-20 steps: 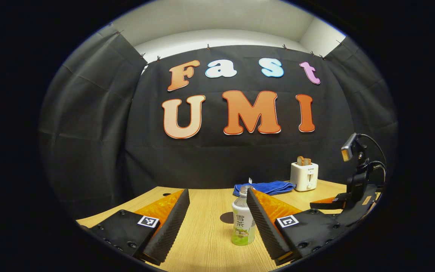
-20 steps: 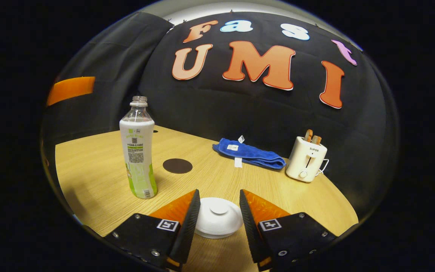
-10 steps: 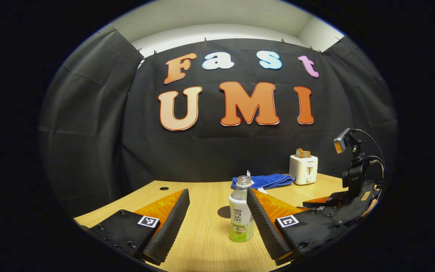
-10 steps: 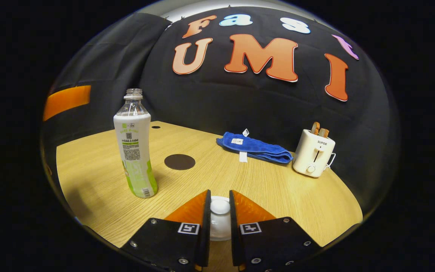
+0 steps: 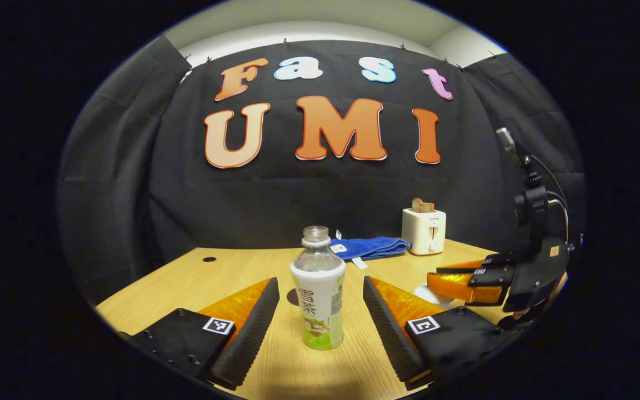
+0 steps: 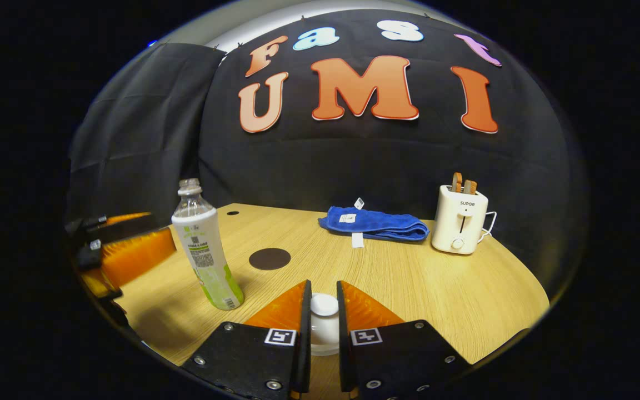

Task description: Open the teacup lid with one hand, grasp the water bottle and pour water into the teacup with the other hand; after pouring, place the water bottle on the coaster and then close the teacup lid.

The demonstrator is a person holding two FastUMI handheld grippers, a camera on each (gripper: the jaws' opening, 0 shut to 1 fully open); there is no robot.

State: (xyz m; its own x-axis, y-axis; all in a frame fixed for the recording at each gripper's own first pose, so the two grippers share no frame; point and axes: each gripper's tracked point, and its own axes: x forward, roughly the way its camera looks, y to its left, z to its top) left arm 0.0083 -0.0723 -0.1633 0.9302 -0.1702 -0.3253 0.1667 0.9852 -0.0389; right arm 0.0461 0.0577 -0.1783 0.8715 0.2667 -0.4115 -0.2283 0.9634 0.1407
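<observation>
An uncapped water bottle with a white and green label stands upright on the wooden table. My left gripper is open, and the bottle stands just ahead between its fingers without touching them. In the right gripper view my right gripper is shut on the knob of the white teacup lid; the cup below is hidden. The bottle stands to its left, with the round dark coaster behind. The right gripper and the white lid also show at the right of the left gripper view.
A folded blue towel and a white toaster with toast sit at the back right of the table. The coaster peeks out behind the bottle. The left gripper shows at the left edge, close to the bottle.
My right gripper went from open around the lid to shut on its knob. My left gripper has moved closer to the bottle, which now sits centred between its fingers.
</observation>
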